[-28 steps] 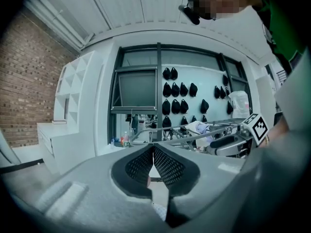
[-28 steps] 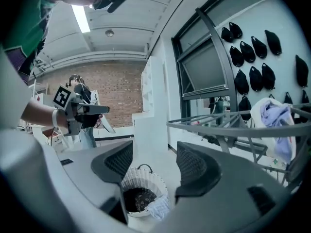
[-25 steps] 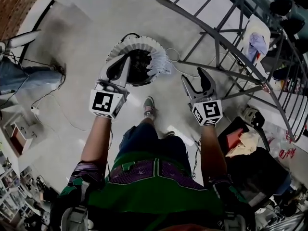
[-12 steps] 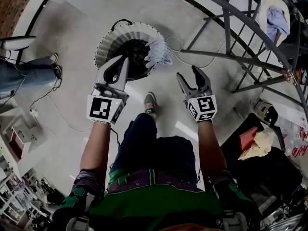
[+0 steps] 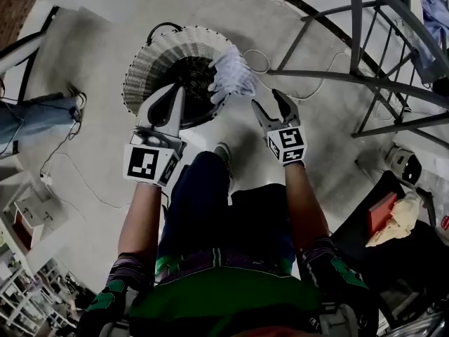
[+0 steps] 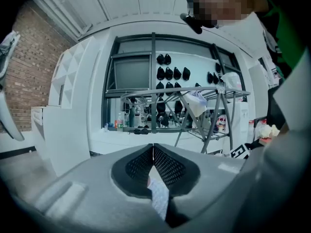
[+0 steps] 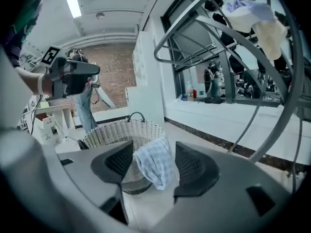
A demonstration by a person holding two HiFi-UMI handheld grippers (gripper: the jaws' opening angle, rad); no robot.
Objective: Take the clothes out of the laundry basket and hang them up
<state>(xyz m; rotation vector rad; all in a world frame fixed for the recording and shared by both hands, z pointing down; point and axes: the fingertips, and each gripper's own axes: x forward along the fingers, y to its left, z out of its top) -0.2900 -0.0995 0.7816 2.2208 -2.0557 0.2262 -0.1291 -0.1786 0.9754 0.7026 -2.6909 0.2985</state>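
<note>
Cloth (image 5: 231, 76) on the basket (image 5: 144, 69) rim looks soft, light; pinch its hanging fold; right tool (image 5: 272, 104) gapes empty, left tool (image 5: 177, 93) closed

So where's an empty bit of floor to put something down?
Bare floor lies beyond the wicker basket, toward the top of the head view, and between the person's leg and the drying rack legs. It is crowded by the black bag at the right and another person's legs at the left.
</note>
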